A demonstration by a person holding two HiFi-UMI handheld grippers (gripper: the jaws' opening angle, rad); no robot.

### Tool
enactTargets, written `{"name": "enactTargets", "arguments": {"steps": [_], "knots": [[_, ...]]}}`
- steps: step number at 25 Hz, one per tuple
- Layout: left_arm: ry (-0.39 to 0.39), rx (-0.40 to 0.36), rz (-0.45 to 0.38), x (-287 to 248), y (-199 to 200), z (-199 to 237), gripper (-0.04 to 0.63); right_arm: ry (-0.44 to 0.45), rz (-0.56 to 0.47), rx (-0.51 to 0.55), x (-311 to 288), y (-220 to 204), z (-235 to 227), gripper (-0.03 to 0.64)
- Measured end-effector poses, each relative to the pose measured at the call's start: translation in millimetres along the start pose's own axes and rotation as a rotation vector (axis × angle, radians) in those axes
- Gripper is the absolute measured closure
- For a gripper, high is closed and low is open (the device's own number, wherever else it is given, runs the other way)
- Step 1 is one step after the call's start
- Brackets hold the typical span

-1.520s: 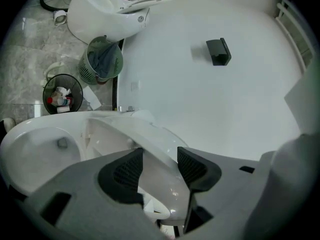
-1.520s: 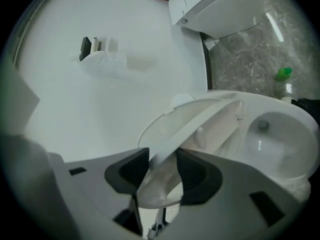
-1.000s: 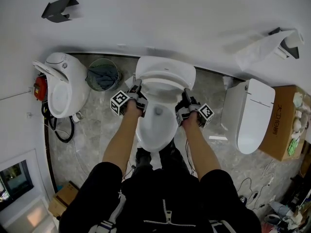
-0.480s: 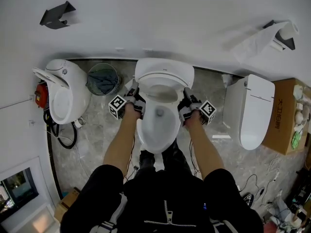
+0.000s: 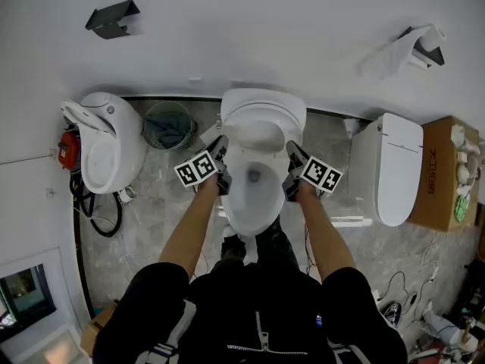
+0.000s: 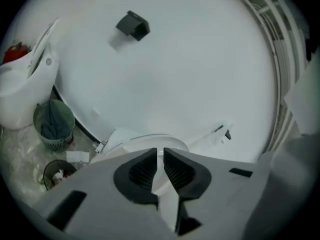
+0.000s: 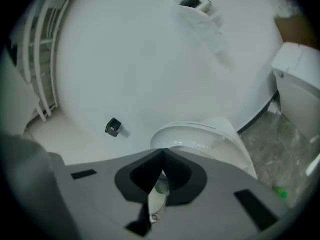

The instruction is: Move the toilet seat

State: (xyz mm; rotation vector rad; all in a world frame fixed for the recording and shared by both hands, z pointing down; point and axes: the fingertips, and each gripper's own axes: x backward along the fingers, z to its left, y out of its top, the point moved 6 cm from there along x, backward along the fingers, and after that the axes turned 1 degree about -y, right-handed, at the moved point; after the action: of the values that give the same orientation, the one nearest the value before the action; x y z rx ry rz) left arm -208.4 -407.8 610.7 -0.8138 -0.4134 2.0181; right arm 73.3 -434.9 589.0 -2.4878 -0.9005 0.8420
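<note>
Toilet seat (image 5: 239,144) is sitting on the middle toilet (image 5: 255,196), between both tongs. Both have just been closing: left tongs (image 6: 161,154) are showing a thin slit, and I cannot tell if the rim is in it; right tongs (image 7: 162,156) are meeting at the tips, nothing between. Judging it rigid, light, slick, hinged: taking the side rims.

Toilet (image 5: 258,203) btwn bin (image 5: 168,125) on L & 2nd toilet (image 5: 394,169) on R

The toilet seat (image 5: 282,139) and wall (image 5: 265,36) are white; the floor (image 5: 163,196) is mottled grey. The left gripper (image 5: 222,146) and right gripper (image 5: 292,150) bear black-and-white square markers. The bin (image 5: 148,120) is green, the box (image 5: 436,180) brown, the person's clothing (image 5: 250,309) black.
</note>
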Motion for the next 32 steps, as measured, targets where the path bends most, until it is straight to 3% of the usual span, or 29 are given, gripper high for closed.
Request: {"name": "enactTargets", "arguments": {"steps": [3,7,13,24,32], "knots": [[-0.027,-0.196,0.035,28.3,5.3,-23.1,0.581,-0.027,-0.055,0.172,20.6,0.3,33.0,0.614],[-0.075,-0.402,0.031,72.8,4.9,-54.0,0.591,-0.053,-0.116,0.382,56.6,-10.9,74.6,0.614],[-0.176,-0.631,0.015,129.4,5.0,-99.0,0.591,-0.048,-0.186,0.572,109.7,-39.4,119.2,0.614],[-0.270,-0.831,-0.089,225.9,-8.2,-143.3,0.591,-0.012,-0.316,0.747,187.8,-82.0,189.2,0.614],[-0.284,-0.881,-0.102,265.6,-19.8,-140.0,0.591,-0.054,-0.355,0.764,223.1,-117.4,194.2,0.615]]}}
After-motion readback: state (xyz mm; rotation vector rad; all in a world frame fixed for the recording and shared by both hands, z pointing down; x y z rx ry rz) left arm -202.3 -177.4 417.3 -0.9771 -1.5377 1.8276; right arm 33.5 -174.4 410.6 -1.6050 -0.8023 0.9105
